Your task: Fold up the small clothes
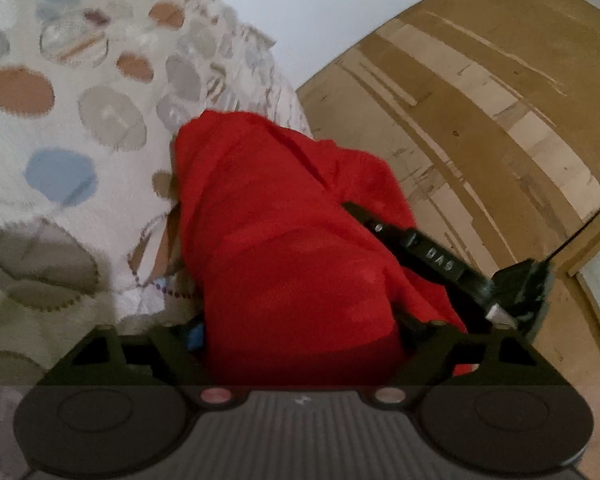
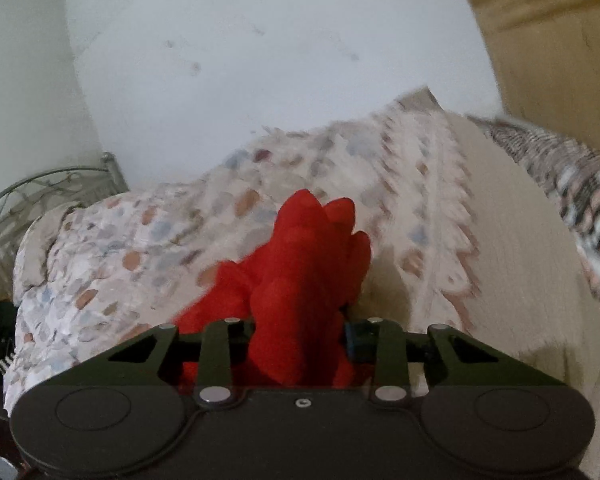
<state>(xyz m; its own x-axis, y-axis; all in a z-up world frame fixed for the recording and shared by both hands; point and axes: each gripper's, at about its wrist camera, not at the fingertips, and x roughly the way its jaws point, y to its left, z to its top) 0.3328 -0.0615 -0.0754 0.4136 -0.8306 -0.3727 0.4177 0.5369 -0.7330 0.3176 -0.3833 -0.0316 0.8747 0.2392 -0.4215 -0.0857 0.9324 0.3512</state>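
Observation:
A small red garment (image 1: pixel 284 240) hangs bunched over my left gripper (image 1: pixel 300 344), which is shut on it; the cloth hides the fingertips. The other gripper's black body (image 1: pixel 440 260) shows at the garment's right edge in this view. In the right wrist view the same red garment (image 2: pixel 300 272) is bunched up between the jaws of my right gripper (image 2: pixel 300 340), which is shut on it. The garment is lifted above a bed with a spotted quilt (image 2: pixel 160 240).
The spotted quilt (image 1: pixel 80 120) covers the bed on the left. A wooden cabinet or door (image 1: pixel 480 100) stands to the right, with a pale wall (image 2: pixel 260 60) behind. A metal bedstead (image 2: pixel 40 188) is at the far left. A striped blanket (image 2: pixel 572 184) lies at the right.

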